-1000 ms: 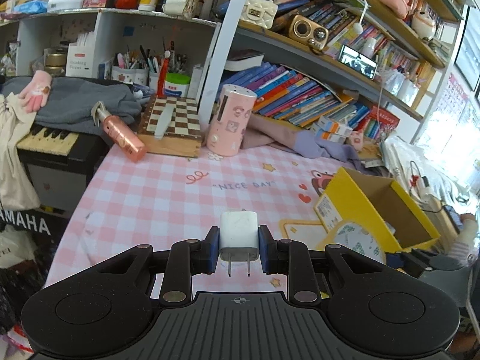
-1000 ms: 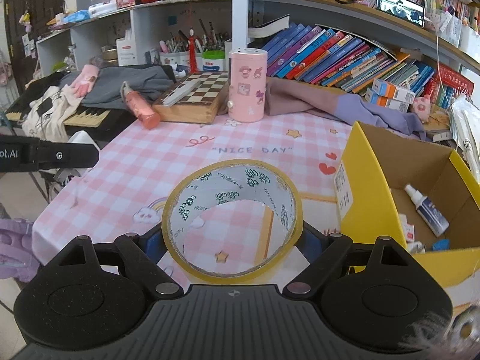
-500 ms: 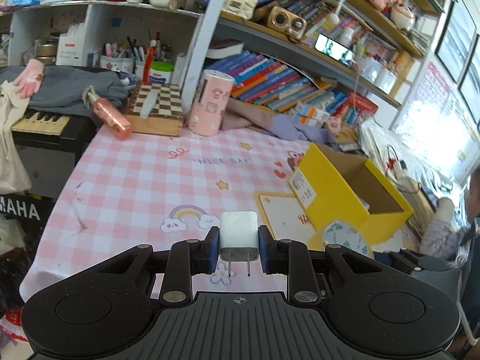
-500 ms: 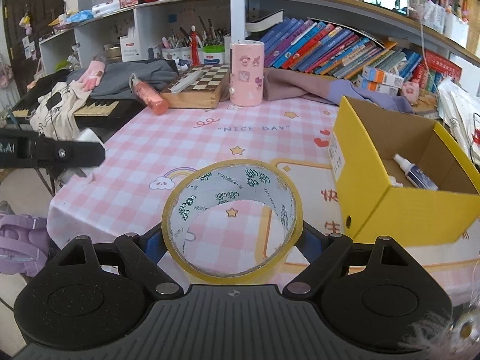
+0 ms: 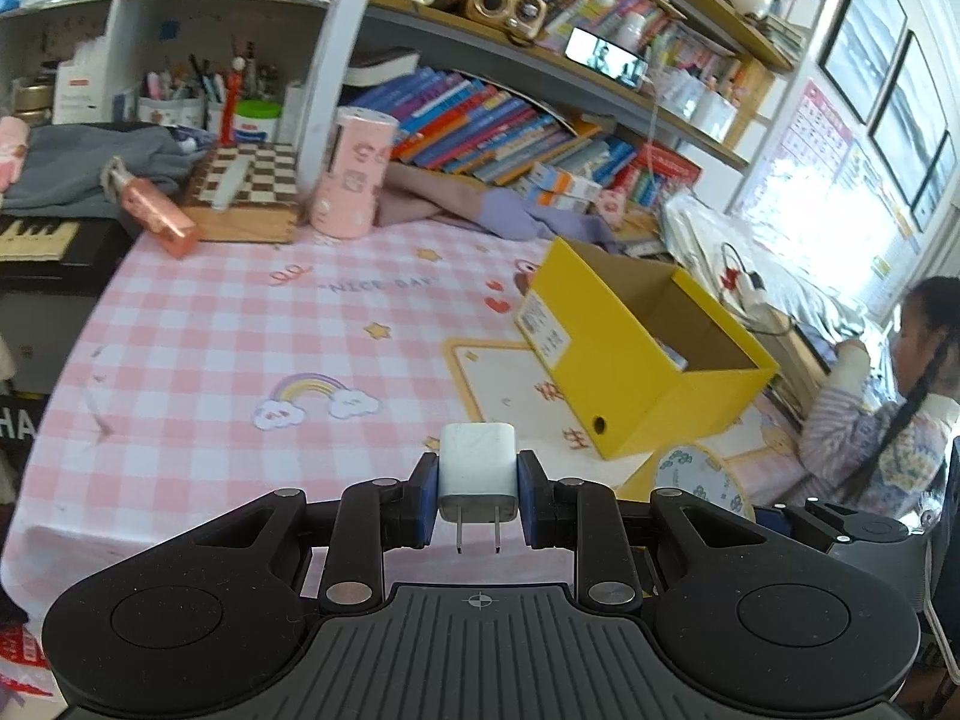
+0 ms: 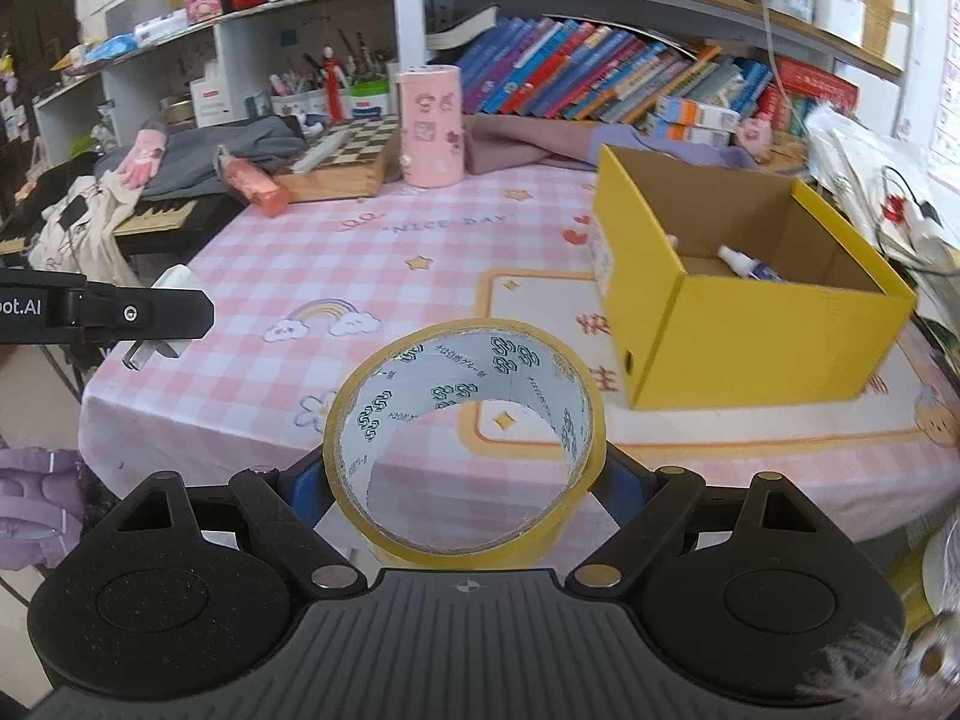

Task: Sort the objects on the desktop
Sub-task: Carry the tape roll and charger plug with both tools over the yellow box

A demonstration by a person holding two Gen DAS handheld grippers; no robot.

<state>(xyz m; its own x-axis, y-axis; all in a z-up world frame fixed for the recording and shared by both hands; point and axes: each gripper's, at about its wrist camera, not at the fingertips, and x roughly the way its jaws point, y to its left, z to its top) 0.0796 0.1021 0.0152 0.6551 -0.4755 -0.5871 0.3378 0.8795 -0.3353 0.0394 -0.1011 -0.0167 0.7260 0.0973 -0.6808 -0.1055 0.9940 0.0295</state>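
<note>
Closest to you, your left gripper [image 5: 478,501] pinches a white charger plug [image 5: 478,471] between its blue pads, the two metal prongs pointing back toward the camera. Your right gripper [image 6: 462,480] clamps a roll of yellow tape [image 6: 463,444] by its outer sides, the open core facing forward; a green logo is printed over and over on the white inner liner, too small to read.

Both grippers hang at the near edge of the table, above the pink checked tablecloth [image 6: 288,258]. In the right wrist view the left gripper [image 6: 165,324] reaches in level from the left, with "ot.AI" legible on its black side.

Ahead on the right stands the yellow box [image 6: 750,324], open at the top, with a white label on its end wall and a small white bottle [image 6: 741,260] lying inside. Nothing stands between either gripper and the box. The cloth carries a rainbow with clouds, stars, hearts and the words "NICE DAY".

At the far edge stand a pink cylinder [image 6: 431,126] with stickers, a wooden chessboard [image 6: 348,150] and a pink bottle [image 6: 255,183] lying on its side. Behind these, shelves hold a row of leaning books [image 6: 600,78]. At the far right of the left wrist view sits a child with braids [image 5: 888,396].
</note>
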